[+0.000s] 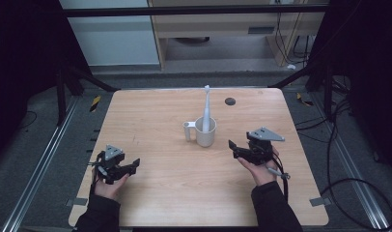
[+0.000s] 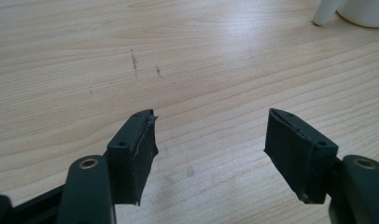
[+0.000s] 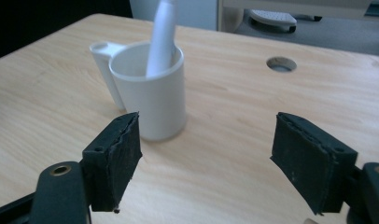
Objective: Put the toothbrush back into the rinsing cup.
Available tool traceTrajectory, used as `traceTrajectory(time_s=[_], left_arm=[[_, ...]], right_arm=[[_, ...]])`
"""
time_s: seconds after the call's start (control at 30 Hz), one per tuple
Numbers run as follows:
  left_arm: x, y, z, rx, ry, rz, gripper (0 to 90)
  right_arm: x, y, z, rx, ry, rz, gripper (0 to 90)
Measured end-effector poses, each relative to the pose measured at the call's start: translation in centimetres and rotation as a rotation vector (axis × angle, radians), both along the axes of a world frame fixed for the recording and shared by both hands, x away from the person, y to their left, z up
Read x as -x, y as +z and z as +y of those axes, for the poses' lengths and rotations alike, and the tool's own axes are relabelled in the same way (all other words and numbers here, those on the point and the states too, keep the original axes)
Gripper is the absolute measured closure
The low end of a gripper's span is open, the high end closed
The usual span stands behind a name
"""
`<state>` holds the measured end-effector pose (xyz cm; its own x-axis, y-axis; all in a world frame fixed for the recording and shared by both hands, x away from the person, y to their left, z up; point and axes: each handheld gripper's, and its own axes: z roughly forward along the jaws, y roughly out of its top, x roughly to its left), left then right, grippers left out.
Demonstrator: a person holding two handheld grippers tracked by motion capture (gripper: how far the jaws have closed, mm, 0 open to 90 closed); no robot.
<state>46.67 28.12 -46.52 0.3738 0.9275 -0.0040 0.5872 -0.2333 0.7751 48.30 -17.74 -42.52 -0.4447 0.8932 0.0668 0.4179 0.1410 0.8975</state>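
While the white cup (image 1: 205, 131) with the toothbrush (image 1: 206, 107) is standing mid-table (image 1: 150, 193), the right gripper (image 1: 231, 145) is hovering near it, jaws spread empty, left gripper (image 1: 136, 164) likewise released, well apart

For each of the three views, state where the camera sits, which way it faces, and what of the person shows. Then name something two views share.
High view: above the person's side, facing forward and down on the table; forearms, hands, both grippers.
Left gripper view: rides the left gripper, facing bare wood; open jaws.
Right gripper view: rides the right gripper, facing the cup and toothbrush; open jaws.
Shared: high and right gripper views show the cup.
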Motion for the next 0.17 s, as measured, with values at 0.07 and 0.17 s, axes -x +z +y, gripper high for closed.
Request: traceTrajectory(time_s=[0.07,0.17], left_arm=[[0.0,0.0,0.1,0.001,0.0,0.003,33.4],[-0.1,0.0,0.1,0.0,0.001,0.005,33.5]], right_arm=[[0.9,-0.9,-1.4,-0.003,0.001,0.012,21.4],[1.3,-1.5,-2.2,0.0,-0.008,0.014,21.1]])
